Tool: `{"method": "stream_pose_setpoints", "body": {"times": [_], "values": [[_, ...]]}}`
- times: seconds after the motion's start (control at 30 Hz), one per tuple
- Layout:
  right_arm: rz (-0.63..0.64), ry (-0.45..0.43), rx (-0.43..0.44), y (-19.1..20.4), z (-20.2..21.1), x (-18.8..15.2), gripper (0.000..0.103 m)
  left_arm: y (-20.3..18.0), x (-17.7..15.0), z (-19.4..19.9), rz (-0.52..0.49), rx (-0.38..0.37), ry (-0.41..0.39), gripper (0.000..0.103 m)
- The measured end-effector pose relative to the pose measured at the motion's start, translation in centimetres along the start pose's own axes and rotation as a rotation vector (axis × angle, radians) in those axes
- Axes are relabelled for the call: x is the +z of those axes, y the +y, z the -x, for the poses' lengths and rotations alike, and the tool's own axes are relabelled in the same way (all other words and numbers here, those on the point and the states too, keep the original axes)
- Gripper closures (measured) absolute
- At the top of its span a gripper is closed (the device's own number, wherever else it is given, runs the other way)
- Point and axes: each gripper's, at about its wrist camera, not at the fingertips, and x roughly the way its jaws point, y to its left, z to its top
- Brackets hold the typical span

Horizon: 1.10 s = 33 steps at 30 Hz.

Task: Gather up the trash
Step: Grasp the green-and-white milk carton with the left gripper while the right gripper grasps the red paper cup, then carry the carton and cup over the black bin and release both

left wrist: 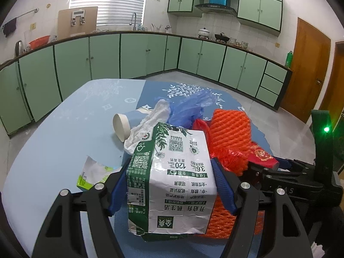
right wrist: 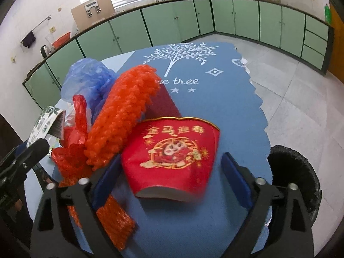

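On the blue worktop [right wrist: 193,225], the left tongs [left wrist: 172,185] are clamped on a crumpled green-and-white milk carton [left wrist: 172,182], long axis toward 12 o'clock, its upside-down print showing "3.6" and "120". The right tongs [right wrist: 172,185] stand apart around a red paper cup [right wrist: 174,154] with gold characters, rim toward 12 o'clock.

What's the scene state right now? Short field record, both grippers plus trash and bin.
left gripper: shut on milk carton
right gripper: open, pads straddling red paper box, gap on the right side
pile on table: orange foam net, blue plastic bag, crumpled tissue, paper cup lying on its side
bin: black-lined, on the floor beside the table
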Motion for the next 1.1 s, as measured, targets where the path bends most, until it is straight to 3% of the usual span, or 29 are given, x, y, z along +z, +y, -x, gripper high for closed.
{"method": "stream_pose_setpoints", "body": {"times": [0.47, 0.83, 1.1], "values": [[0.018, -0.133, -0.079, -1.2, 5.7, -0.2, 0.021, -0.8, 1.5, 1.5, 0.010, -0.019, -0.054, 0.032], [-0.049, -0.241, -0.084, -3.7, 12.2, -0.6, 0.021, -4.4, 3.3, 5.3, -0.034, -0.106, -0.146, 0.032], [-0.063, -0.293, -0.137, -6.1, 15.8, -1.4, 0.021, -7.8, 3.9, 6.3, -0.075, -0.177, -0.166, 0.032]]}}
